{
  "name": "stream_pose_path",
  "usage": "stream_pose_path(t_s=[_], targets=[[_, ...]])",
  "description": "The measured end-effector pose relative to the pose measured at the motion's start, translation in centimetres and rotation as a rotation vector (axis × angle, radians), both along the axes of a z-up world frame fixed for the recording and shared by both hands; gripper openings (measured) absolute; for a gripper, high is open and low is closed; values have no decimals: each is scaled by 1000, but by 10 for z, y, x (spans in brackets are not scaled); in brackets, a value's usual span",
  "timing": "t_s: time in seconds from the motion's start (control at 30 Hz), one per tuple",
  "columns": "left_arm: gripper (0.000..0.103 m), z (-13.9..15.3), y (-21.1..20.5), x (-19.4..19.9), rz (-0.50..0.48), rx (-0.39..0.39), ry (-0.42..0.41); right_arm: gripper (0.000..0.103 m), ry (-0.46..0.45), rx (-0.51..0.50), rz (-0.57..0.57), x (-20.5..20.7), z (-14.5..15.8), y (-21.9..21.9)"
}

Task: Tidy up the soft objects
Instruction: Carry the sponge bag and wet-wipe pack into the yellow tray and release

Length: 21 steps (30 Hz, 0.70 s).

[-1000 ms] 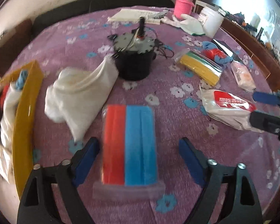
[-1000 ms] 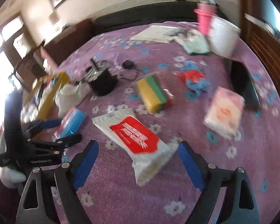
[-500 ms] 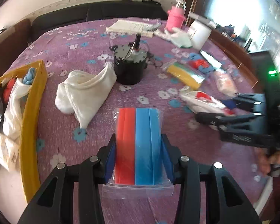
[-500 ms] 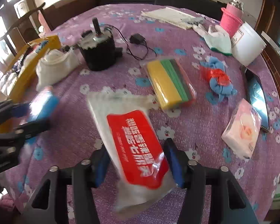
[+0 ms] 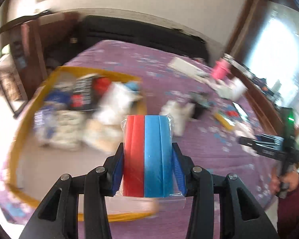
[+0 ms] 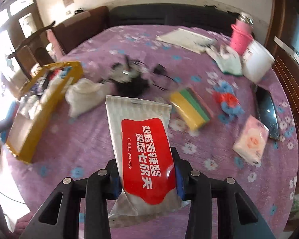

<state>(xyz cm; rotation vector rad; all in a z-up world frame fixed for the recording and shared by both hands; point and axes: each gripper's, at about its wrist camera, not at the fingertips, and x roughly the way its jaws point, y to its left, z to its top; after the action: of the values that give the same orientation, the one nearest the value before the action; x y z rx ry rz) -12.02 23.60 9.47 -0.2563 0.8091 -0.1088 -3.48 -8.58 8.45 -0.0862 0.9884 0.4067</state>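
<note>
The surface, covered by a purple cloth with small blue and white flowers, is spread ahead of both tongs, and the soft cloth gives little to brace against. The yellow box, flat-walled and already well filled with packets and cloths, is seen ahead and to the left of the left tongs. A drop there could be spoiled: the free floor of the box is nearest the tongs, and a pack let go too far ahead would be landed on the heap and could be tipped over the low wall.

The wet-wipe pack, a limp white pouch with a glossy red label, is held across its lower half by the right tongs, which are closed tight on it. Most of its length is left standing free ahead of the tongs, so it may sag or slide out through the slick film during a swing.

The sponge pack, red and blue foam blocks in clear plastic, is pinched by the left tongs at its sides, lifted off the surface. The foam is springy and the wrap smooth, so the grip could be loosened by a squeeze that is eased too early.
</note>
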Motion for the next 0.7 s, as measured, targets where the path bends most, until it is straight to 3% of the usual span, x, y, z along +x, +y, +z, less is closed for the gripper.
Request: stream_pose_path(t_s=[0.23,0.43,0.7], targets=[[43,-24,73,-4,160,14,71,44,-11,59,121,-11,18,70],[43,-47,103,8,214,7,118,44,-4,80,230,-17,24,143],[45,-54,120,11,224,-28,127,45,55,83,349,-24,9,227]])
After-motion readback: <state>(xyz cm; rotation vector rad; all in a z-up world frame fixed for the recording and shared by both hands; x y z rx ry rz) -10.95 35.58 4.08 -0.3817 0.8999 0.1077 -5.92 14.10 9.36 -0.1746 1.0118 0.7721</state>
